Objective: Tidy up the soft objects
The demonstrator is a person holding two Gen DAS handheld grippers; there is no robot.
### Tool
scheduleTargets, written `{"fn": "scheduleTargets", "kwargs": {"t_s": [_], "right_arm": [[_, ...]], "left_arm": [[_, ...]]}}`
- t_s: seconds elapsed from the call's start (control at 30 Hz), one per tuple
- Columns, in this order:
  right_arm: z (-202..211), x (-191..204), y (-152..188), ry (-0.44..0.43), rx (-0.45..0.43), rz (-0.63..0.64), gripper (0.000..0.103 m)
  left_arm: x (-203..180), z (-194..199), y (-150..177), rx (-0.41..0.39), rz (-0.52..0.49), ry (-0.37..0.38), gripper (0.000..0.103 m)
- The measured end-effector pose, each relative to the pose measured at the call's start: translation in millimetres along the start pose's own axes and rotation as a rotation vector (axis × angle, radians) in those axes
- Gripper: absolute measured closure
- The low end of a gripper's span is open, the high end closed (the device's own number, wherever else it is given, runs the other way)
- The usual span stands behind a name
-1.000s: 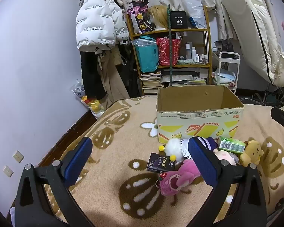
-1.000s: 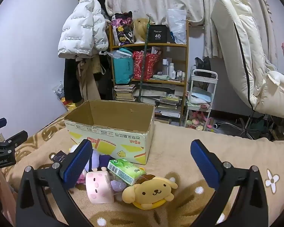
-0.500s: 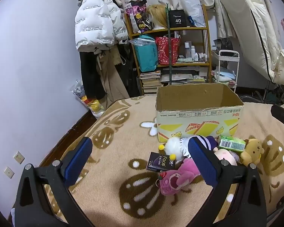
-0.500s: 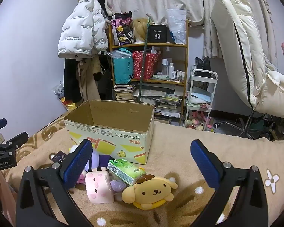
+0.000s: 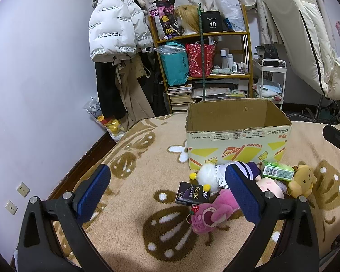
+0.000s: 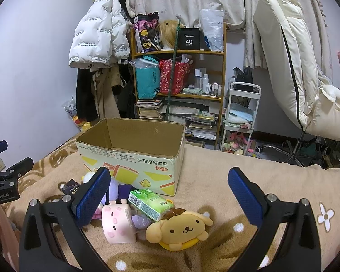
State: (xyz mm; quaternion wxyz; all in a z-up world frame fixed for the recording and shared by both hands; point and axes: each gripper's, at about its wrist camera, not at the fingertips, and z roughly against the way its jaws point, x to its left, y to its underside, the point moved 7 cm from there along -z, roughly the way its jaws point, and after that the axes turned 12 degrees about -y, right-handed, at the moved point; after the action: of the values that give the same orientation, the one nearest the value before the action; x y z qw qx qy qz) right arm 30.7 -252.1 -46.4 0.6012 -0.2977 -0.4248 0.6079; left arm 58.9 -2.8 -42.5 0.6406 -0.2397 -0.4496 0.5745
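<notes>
An open cardboard box (image 5: 235,136) (image 6: 133,154) stands on the tan patterned blanket. A heap of soft toys lies in front of it: a pink bear plush (image 5: 212,213), a white fluffy plush (image 5: 207,175), a pink pig cube (image 6: 116,223), a yellow dog plush (image 6: 181,227) (image 5: 302,181), and a purple plush (image 6: 117,189). With them lie a green tissue pack (image 6: 150,204) (image 5: 277,172) and a black "Face" box (image 5: 192,193). My left gripper (image 5: 167,197) is open, left of the heap. My right gripper (image 6: 170,199) is open, hovering above the heap.
The blanket (image 5: 133,158) drops off at its left edge toward the wall. Behind the box stand a cluttered wooden shelf (image 6: 179,86), hanging coats (image 6: 97,40), a white cart (image 6: 241,117) and a cream chair (image 6: 292,63).
The left wrist view has shifted slightly, with the box and shelf sitting a little higher and left. The right wrist view is unchanged.
</notes>
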Motion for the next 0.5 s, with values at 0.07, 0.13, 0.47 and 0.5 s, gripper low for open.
{"fn": "scheduleTargets", "kwargs": {"t_s": [0.07, 0.13, 0.47, 0.5], "right_arm": [[-1.1, -0.3, 0.3, 0.001, 0.001, 0.000, 0.000], [-1.3, -0.4, 0.4, 0.001, 0.002, 0.000, 0.000], [-2.0, -0.3, 0.4, 0.001, 0.002, 0.000, 0.000], [-1.4, -0.1, 0.3, 0.000, 0.002, 0.000, 0.000]], "left_arm": [[0.2, -0.1, 0.0, -0.001, 0.000, -0.001, 0.003], [-0.3, 0.1, 0.5, -0.001, -0.001, 0.000, 0.003], [-0.5, 2.4, -2.0, -0.001, -0.003, -0.002, 0.003], [-0.8, 2.6, -1.9, -0.001, -0.004, -0.001, 0.003]]}}
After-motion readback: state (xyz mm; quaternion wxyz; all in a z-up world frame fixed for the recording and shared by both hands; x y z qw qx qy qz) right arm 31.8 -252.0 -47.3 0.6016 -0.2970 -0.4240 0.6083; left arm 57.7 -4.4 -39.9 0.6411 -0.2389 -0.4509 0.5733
